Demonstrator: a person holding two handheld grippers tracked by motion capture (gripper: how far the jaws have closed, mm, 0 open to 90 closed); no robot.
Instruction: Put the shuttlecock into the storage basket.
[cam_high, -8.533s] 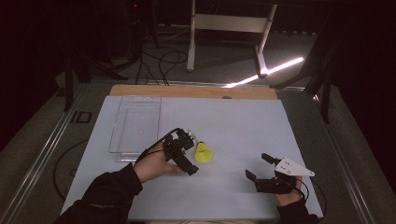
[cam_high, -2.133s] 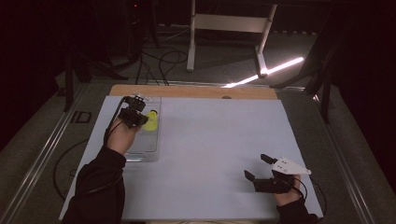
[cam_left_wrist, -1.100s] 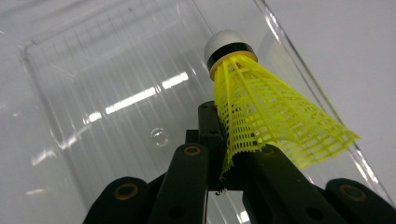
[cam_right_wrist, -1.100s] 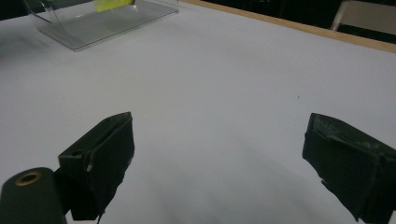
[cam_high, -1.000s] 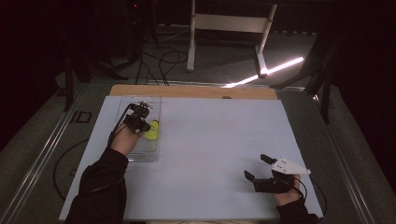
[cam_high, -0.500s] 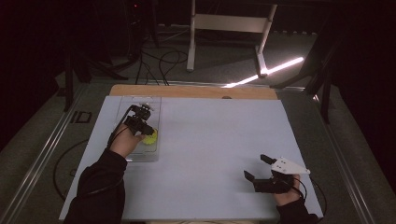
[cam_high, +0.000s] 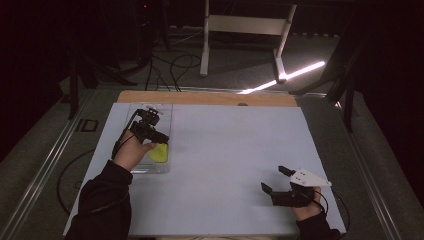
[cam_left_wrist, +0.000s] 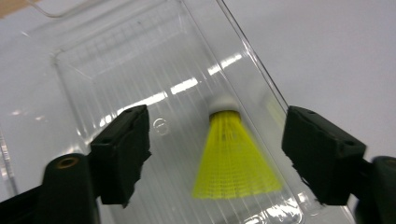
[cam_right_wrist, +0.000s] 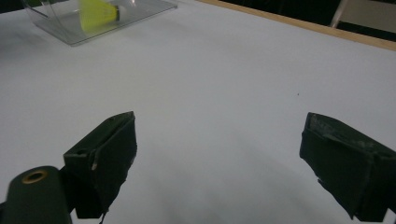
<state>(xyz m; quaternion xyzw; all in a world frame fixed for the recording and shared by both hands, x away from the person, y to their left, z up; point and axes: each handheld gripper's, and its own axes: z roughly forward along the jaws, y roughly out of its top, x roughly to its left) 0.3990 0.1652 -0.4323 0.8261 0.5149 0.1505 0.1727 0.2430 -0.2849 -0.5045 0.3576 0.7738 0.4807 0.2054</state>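
The yellow shuttlecock lies on its side on the floor of the clear plastic tray, which sits at the left of the white table. Its white cork tip points toward the far end of the tray, and its skirt flares toward the camera, close to the tray's right wall.

The left gripper hovers just above the shuttlecock. Its jaws have just been opening and now stand wide apart; the shuttlecock lies below and between them, with a clear gap to the pad on either side, so it is released and rests in the tray.

The right gripper sits low over the near right part of the table, well apart from the tray, spread open and holding nothing.

The shuttlecock looks very light, so it would likely roll or skid on the smooth plastic at the slightest nudge. The ribbed plastic skirt seems springy and thin; a hard squeeze there could bend or crease it, and the cone shape may let it slip out of the pads. The cork tip is the firmer, denser part. Should it need lifting again, the safest hold seems to be a gentle pinch across the narrow neck, where skirt meets cork.
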